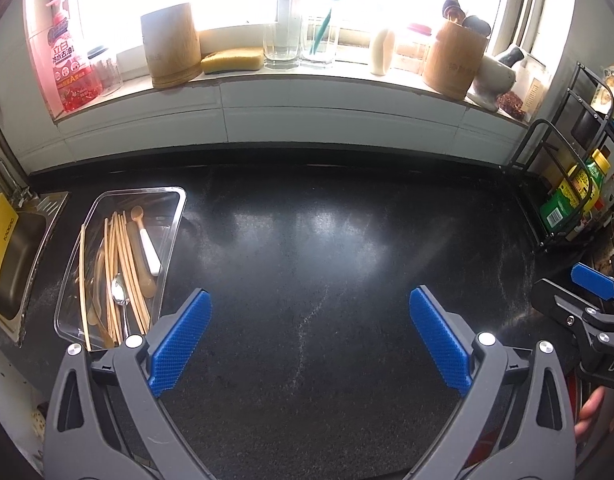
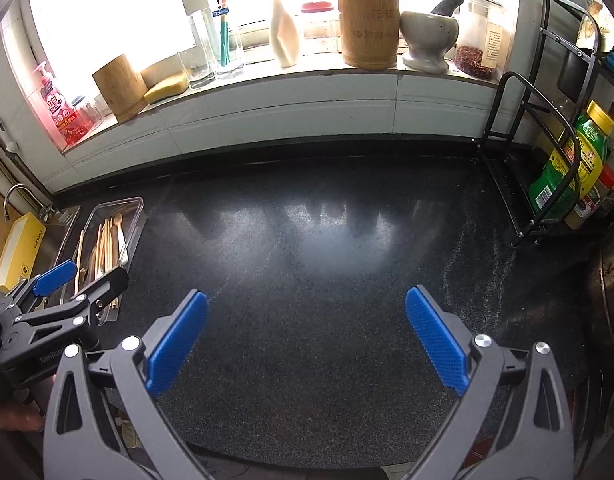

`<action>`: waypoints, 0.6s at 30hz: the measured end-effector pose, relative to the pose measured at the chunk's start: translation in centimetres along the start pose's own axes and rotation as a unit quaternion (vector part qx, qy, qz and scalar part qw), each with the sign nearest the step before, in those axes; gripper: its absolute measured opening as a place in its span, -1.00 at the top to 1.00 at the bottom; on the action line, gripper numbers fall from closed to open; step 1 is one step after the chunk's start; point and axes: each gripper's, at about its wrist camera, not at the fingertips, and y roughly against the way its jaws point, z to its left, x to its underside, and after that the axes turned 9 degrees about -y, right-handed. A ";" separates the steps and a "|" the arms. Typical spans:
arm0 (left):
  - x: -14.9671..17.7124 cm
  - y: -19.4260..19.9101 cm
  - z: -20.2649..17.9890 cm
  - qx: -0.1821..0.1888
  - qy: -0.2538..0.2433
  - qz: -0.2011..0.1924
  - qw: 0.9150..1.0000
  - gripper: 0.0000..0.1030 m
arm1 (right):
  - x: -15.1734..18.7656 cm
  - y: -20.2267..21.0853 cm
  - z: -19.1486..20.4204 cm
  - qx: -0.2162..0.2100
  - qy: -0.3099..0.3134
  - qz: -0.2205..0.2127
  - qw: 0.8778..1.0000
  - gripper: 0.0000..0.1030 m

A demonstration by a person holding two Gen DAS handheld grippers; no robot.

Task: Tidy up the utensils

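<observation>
The left gripper (image 1: 310, 322) stood with its jaws spread wide and nothing between the blue pads, hovering over the dark countertop (image 1: 327, 248) just right of the clear tray (image 1: 175, 232). The right gripper (image 2: 306, 322) was likewise spread wide and empty, well to the right of the tray, over bare counter.

The utensils lay gathered inside the tray, which sat at the counter's left end beside the sink (image 1: 15, 256): a bundle of wooden chopsticks (image 1: 121, 276) running lengthwise, a metal spoon (image 1: 120, 294) among them, and a white-handled spoon (image 1: 147, 246) along the tray's right wall. No loose utensil showed on the counter right of the tray. That arrangement would fit sorting already done into the tray, or a tray still waiting to be emptied toward the bamboo holders on the sill above it (image 1: 172, 46); the pictures did not settle which.

The likely hazards sat in the tray itself. Its thin transparent wall was hard to read, so a pad might clip the rim and skid the light tray toward the sink. The chopsticks lay packed and overlapping; a pinch on one could drag its neighbours or flip the spoon out.
</observation>
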 end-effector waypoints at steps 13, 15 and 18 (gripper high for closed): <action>0.3 0.0 0.1 -0.005 0.001 0.005 1.000 -0.88 | 0.1 0.1 -0.2 0.000 -0.001 0.001 1.000 -0.87; 0.3 0.0 0.0 -0.005 0.000 0.005 1.000 -0.88 | 0.1 0.1 -0.2 0.001 -0.001 0.002 1.000 -0.87; 0.4 0.1 0.0 -0.006 0.001 0.005 1.000 -0.88 | 0.1 0.2 -0.2 0.001 0.000 0.001 1.000 -0.87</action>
